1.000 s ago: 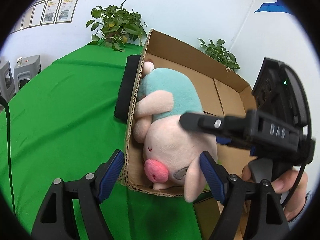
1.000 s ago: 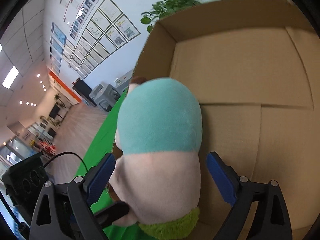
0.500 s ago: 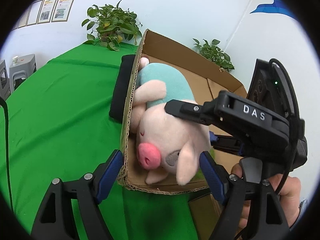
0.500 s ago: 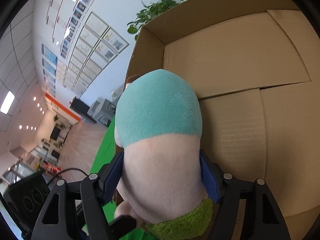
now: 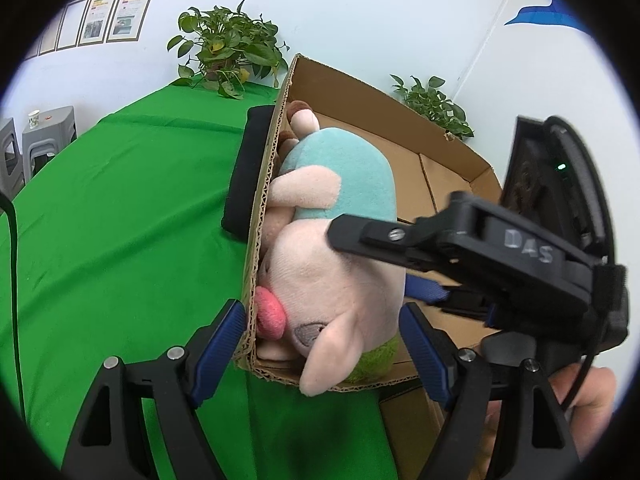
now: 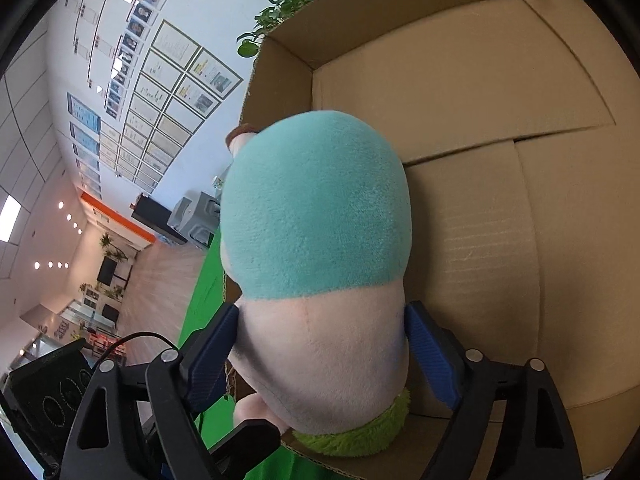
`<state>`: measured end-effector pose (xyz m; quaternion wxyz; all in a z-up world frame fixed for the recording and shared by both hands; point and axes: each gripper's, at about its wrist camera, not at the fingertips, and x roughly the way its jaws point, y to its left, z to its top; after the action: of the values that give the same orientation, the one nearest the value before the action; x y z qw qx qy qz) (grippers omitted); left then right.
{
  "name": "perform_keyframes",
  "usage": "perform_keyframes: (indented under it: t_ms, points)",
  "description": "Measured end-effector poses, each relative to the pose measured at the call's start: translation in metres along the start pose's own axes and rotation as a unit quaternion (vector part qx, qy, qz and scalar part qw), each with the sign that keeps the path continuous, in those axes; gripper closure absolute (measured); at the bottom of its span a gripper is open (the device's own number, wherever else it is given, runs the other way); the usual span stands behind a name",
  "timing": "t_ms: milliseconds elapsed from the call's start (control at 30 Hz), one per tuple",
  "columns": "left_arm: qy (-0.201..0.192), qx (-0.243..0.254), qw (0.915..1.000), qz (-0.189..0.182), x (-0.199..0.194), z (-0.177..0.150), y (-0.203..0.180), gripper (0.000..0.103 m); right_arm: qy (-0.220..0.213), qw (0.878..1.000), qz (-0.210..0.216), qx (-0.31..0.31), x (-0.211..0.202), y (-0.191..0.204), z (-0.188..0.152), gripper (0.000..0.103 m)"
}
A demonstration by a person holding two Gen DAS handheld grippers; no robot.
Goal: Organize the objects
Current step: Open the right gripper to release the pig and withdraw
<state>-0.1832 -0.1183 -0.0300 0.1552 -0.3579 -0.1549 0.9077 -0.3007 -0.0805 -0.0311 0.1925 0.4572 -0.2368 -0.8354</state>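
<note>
Left wrist view shows your left hand-held gripper (image 5: 322,340) spread wide and grasping nothing, its blue-padded fingers (image 5: 218,344) straddling the near corner of the open brown cardboard box (image 5: 440,184). One pad sits outside the corrugated side wall, the other near the front edge beside the toy's ear.

Inside that corner lies the pink plush pig in a teal shirt (image 5: 332,256), on its side with its snout pressed against the box wall and one ear hanging over the front rim. A scrap of fuzzy green plush (image 5: 376,364) shows under its head. Your right hand-held gripper (image 5: 404,280) reaches in from the right and crosses in front of the pig's head, blocking part of it; your right hand (image 5: 588,396) holds its handle at the lower right.

From the right wrist view, your right hand-held gripper (image 6: 322,352) is clenched on the pink plush pig in a teal shirt (image 6: 320,264), both blue pads pressing the pale part of its body, with the open brown cardboard box (image 6: 520,200) floor behind it.

Outside the box, a black padded object (image 5: 244,176) leans against the side wall on the green-clothed desk (image 5: 112,216). Two leafy potted plants (image 5: 228,56) stand at the far edge by the white wall, a black cable (image 5: 12,264) runs along the left, and grey stools (image 5: 44,136) stand beyond the desk.
</note>
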Motion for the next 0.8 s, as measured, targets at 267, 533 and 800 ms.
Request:
perform_keyframes:
  t_ms: [267,533,800]
  points:
    - [-0.063,0.046,0.9964,0.033,-0.034,-0.002,-0.019,0.024,-0.056,0.993,-0.059,-0.086,-0.063,0.016,-0.012,0.0]
    - [-0.105,0.108,0.9835,0.1,-0.065,-0.016,-0.068,0.023,-0.138,0.968,-0.164,-0.131,-0.189,-0.019,-0.072,0.0]
    - [-0.128,0.096,0.9807,0.112,-0.076,-0.036,-0.103,0.023,-0.179,0.953,-0.208,-0.129,-0.304,-0.091,-0.143,0.001]
